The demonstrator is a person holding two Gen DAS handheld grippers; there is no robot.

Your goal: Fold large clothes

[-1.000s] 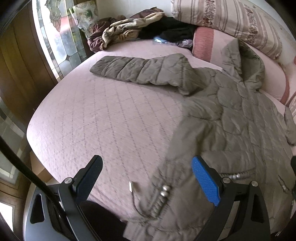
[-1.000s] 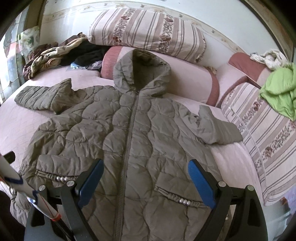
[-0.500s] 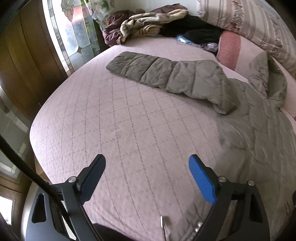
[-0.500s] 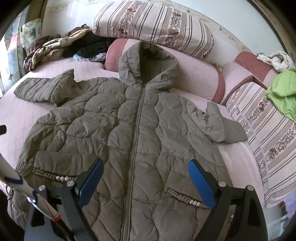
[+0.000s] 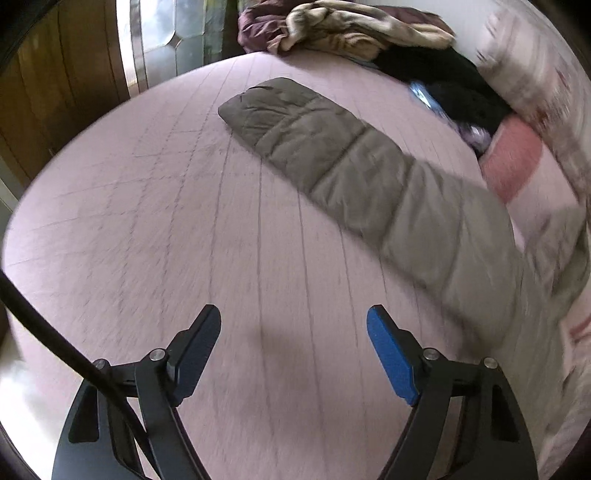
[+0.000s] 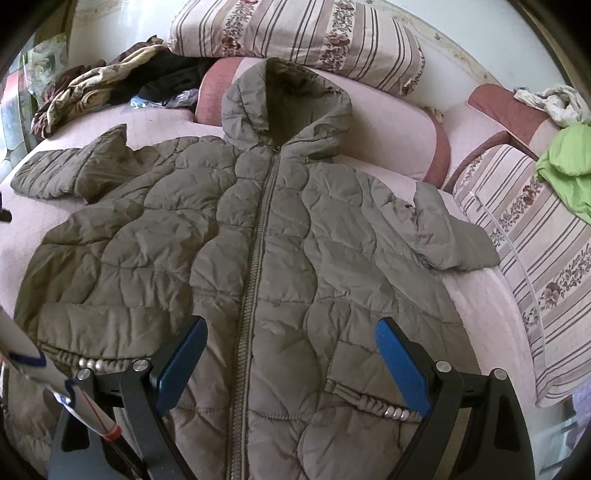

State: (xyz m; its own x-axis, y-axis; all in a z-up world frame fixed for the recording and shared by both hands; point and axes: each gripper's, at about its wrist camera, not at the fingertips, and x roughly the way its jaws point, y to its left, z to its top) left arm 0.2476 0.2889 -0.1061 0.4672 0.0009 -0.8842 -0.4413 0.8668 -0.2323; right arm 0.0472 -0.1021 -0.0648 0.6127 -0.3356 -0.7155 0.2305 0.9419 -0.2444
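An olive quilted hooded jacket (image 6: pixel 258 240) lies flat, front up and zipped, on a pink quilted bed (image 6: pixel 480 306). Its hood rests against a pink bolster. Its left sleeve (image 5: pixel 354 170) stretches out across the bed (image 5: pixel 147 221) in the left wrist view. Its right sleeve (image 6: pixel 450 236) is folded short near the striped cushions. My left gripper (image 5: pixel 293 325) is open and empty above bare bedspread, short of the sleeve. My right gripper (image 6: pixel 291 336) is open and empty above the jacket's lower front, straddling the zip.
A heap of other clothes (image 6: pixel 110 81) lies at the bed's far left corner, also seen in the left wrist view (image 5: pixel 351 29). Striped pillows (image 6: pixel 295 33) line the back and right. A green garment (image 6: pixel 569 162) lies on the right cushions. A stained-glass window (image 5: pixel 166 37) and wood panelling stand left.
My left gripper has swung left and forward off the jacket's hem, over bare bedspread toward the outstretched sleeve. My right gripper has moved slightly forward over the jacket. Both stayed open.
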